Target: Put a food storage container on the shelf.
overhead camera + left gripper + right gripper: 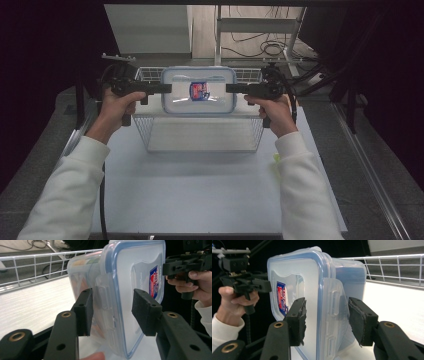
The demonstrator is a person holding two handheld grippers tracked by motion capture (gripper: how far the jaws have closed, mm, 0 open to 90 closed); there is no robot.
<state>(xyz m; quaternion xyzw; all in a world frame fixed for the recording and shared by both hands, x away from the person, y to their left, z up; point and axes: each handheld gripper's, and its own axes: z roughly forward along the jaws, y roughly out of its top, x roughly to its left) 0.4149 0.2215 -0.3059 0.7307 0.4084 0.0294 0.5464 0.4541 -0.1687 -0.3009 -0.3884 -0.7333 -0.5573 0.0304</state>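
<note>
A clear plastic container (200,90) with a blue-rimmed lid and a red-and-blue label hangs over a white wire basket (142,130), lid facing up. My left gripper (167,88) clamps its left end and my right gripper (229,88) clamps its right end. In the left gripper view the left gripper (112,310) has its jaws closed across the container (135,277) at a side latch, one pad under the box and one on the lid. In the right gripper view the right gripper (327,320) grips the container (297,277) the same way at the opposite latch.
The basket's wire rim (37,257) runs behind the container, and its white floor lies below. The basket stands at the far end of a pale table board (200,190). A small yellow-green scrap (276,159) lies by the right sleeve. Cables (270,47) trail on the floor beyond.
</note>
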